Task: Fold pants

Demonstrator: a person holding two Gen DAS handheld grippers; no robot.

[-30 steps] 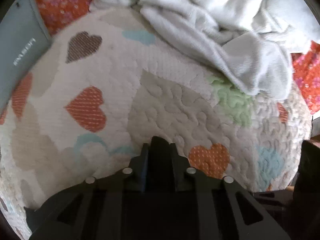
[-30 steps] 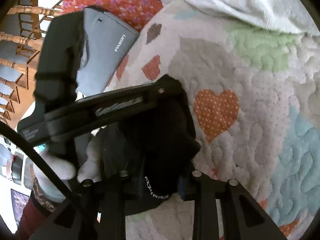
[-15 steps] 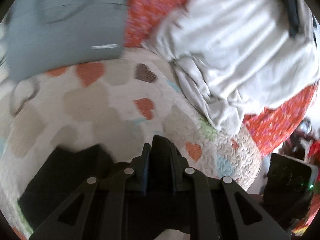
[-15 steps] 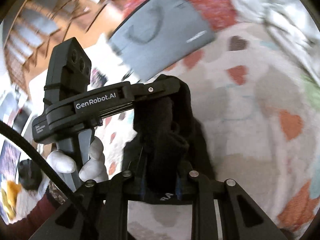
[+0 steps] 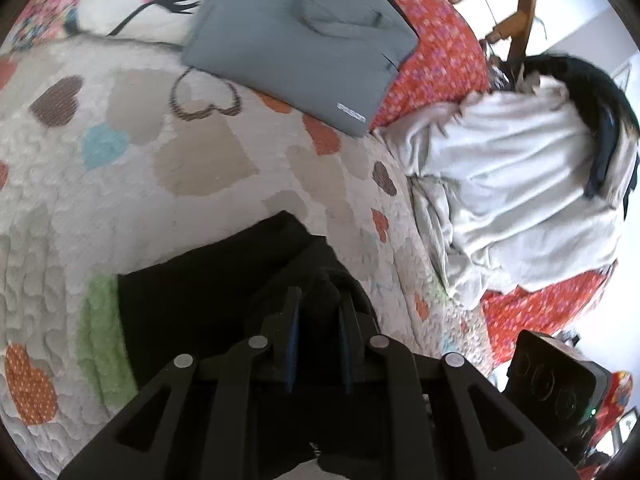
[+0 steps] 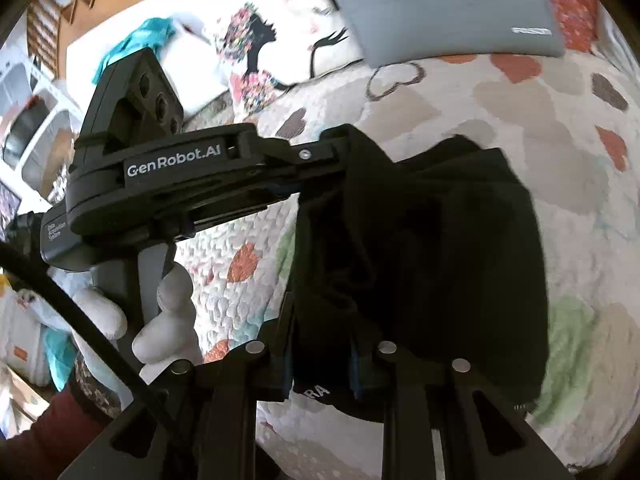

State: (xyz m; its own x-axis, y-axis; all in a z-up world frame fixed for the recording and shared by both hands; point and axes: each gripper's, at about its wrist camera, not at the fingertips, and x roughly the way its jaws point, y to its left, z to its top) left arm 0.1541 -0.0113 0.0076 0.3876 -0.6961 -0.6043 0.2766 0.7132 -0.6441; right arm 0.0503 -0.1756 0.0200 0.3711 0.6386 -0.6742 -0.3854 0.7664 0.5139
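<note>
The black pants (image 6: 440, 260) hang bunched above the heart-patterned quilt (image 6: 500, 120), with white lettering at their lower edge. My right gripper (image 6: 322, 336) is shut on one edge of them. My left gripper (image 6: 340, 148) comes in from the left, held by a white-gloved hand (image 6: 168, 320), and is shut on the top edge of the pants. In the left wrist view the left gripper (image 5: 318, 308) pinches a dark fold of the pants (image 5: 180, 300), which drape down to the left over the quilt (image 5: 200, 160).
A folded grey garment (image 5: 300, 40) lies at the far edge of the quilt on red floral fabric (image 5: 440, 60). A crumpled white garment (image 5: 520, 200) lies to the right. A black device (image 5: 552, 376) is at lower right. Pillows (image 6: 248, 40) lie at the back left.
Both grippers have swung across the quilt and rolled, carrying the pants. The pants have spread out between them, and the grey garment has come fully into view.
</note>
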